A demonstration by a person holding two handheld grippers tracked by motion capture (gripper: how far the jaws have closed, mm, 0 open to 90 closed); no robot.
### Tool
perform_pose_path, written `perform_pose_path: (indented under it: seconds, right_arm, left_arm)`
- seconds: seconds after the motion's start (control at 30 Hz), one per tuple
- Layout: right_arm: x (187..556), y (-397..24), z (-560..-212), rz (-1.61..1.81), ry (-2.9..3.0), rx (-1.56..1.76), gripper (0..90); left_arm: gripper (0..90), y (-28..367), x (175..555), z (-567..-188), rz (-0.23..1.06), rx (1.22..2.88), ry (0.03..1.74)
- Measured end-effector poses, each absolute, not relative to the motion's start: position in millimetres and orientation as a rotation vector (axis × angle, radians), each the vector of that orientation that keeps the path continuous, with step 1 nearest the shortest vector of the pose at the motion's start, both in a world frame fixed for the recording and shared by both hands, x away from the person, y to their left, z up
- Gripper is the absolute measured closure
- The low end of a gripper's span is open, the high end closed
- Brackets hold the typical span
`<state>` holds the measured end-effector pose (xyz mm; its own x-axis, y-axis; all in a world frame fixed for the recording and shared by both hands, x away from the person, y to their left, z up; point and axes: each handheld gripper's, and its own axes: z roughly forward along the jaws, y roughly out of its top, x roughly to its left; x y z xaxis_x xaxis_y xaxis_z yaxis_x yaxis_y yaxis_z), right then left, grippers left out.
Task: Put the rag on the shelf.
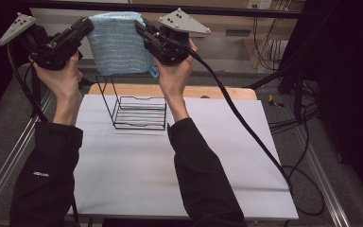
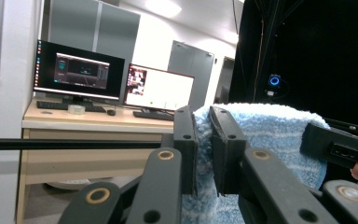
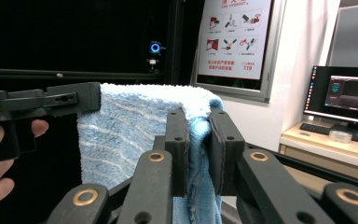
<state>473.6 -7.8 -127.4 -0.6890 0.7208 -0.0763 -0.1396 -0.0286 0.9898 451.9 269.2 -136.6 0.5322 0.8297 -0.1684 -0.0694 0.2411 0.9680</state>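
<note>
A light blue towel (image 1: 118, 42) hangs folded in the air above the far end of the table, stretched between my two grippers. My left gripper (image 1: 88, 24) is shut on its left top corner; in the left gripper view the towel (image 2: 265, 135) is pinched between the black jaws of the left gripper (image 2: 204, 149). My right gripper (image 1: 141, 26) is shut on the right top corner, and the right gripper view has the towel (image 3: 126, 135) clamped between the jaws of the right gripper (image 3: 196, 149). A black wire rack (image 1: 133, 106) stands on the table below the towel.
A white sheet (image 1: 179, 165) covers the table, with a wooden board (image 1: 227, 92) at its far edge. Cables (image 1: 246, 127) trail down the right side. Metal rails (image 1: 9, 161) run along both table sides. Monitors on a desk (image 2: 98, 79) stand beyond.
</note>
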Motion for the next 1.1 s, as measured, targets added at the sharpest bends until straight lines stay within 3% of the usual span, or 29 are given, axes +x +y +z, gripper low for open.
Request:
perform_pose_path:
  seconds: [1.1]
  right_arm:
    - [537.2, 6.1, -165.3, 1.635, 1.717, 0.804, 79.0]
  left_arm:
    - [80.9, 261.3, 516.0, -165.7, 0.818, 1.367, 0.947]
